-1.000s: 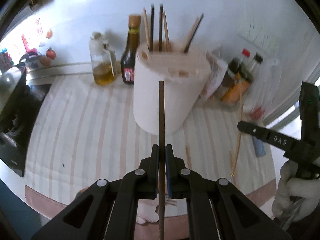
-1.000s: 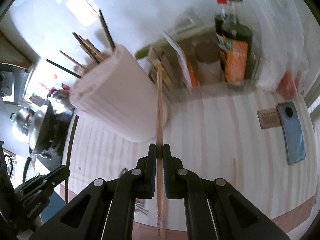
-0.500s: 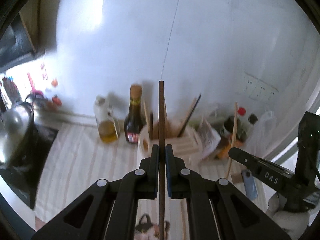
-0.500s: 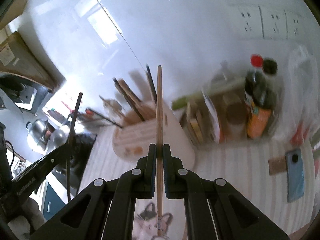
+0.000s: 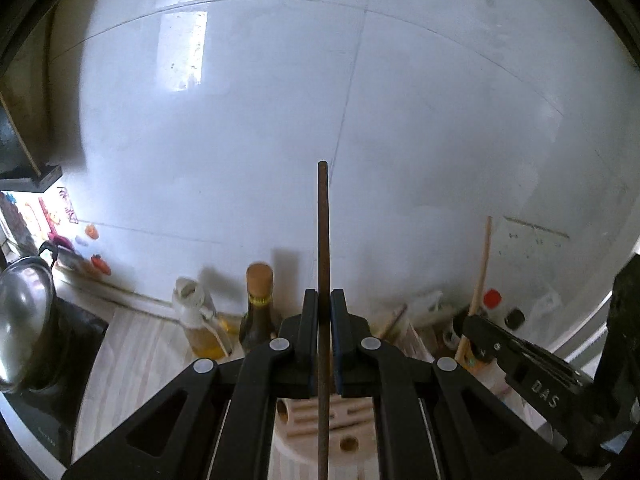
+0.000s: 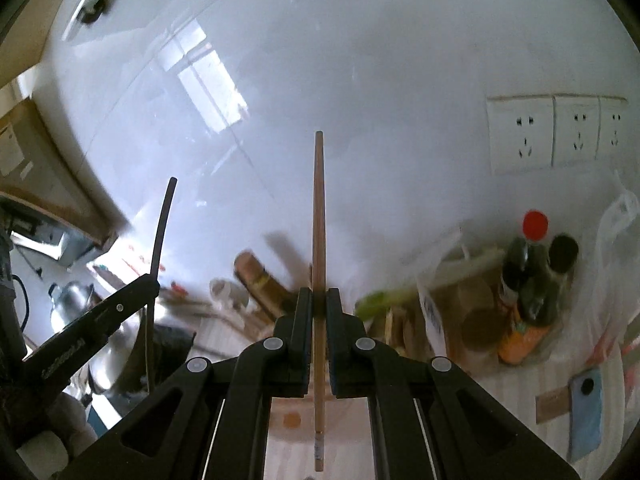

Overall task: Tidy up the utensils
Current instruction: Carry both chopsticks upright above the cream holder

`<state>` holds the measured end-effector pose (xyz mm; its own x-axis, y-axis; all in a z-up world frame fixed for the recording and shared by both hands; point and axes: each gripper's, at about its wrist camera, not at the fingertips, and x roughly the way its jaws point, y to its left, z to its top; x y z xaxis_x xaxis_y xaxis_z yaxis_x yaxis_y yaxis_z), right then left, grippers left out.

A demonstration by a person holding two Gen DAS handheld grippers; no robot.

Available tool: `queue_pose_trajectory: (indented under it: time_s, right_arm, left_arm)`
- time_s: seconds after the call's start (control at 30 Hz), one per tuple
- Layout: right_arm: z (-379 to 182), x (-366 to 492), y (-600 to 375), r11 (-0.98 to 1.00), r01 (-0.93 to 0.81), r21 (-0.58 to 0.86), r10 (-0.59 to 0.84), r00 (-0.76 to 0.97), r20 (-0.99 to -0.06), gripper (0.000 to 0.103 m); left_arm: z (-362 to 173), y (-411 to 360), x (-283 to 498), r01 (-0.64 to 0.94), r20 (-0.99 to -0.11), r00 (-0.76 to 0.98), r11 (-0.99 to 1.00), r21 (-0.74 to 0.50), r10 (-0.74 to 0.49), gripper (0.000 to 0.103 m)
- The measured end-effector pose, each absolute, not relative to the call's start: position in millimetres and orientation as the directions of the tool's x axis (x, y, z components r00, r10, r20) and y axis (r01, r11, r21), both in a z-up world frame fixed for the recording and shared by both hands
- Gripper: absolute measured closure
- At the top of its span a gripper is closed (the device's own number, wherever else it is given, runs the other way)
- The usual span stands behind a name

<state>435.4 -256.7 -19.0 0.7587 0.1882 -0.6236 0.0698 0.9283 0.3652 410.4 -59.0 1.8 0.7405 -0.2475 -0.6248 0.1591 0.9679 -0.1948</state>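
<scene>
The left hand-held gripper point(image 5: 323, 312) is clamped on a dark chopstick point(image 5: 322, 240) that stands up past its fingertips; below it sits a pale holder point(image 5: 320, 436) with holes. The right hand-held gripper point(image 6: 319, 308) is clamped on a light wooden chopstick point(image 6: 318, 220). Only the right view shows wall sockets point(image 6: 552, 136) and a blue phone point(image 6: 586, 412) on the worktop point(image 6: 500, 400) to its right; only the left view shows an oil bottle point(image 5: 200, 324).

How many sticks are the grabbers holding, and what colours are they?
Dark brown chopstick: 1, held in the left gripper
Light wooden chopstick: 1, held in the right gripper
Total: 2
</scene>
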Motion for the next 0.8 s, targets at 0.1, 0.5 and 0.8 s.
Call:
queue_pose_trajectory:
  time_s: [0.1,0.5,0.8]
  right_arm:
    - [-18.2,451.0,-259.6,0.923,0.07,0.379,0.185,0.781,-0.596,0.096]
    - [-35.2,487.4,-247.9,0.93,0.035,0.365,0.16,0.857,-0.49,0.096]
    - [-43.1,491.8,-238.8,0.942,0.004,0.336,0.147,0.895,-0.421,0.096]
  left_arm:
    - [-0.6,-59.6,427.9,0.156,-0.617,0.748,0.968,-0.195,-0.245,0.1]
    - [-26.2,-69.6,468.3,0.183,-0.603,0.75,0.962,-0.204,-0.271,0.1]
    - [-47.9,-67.1,482.4,0.194,-0.574,0.759,0.948,-0.25,-0.307,0.1]
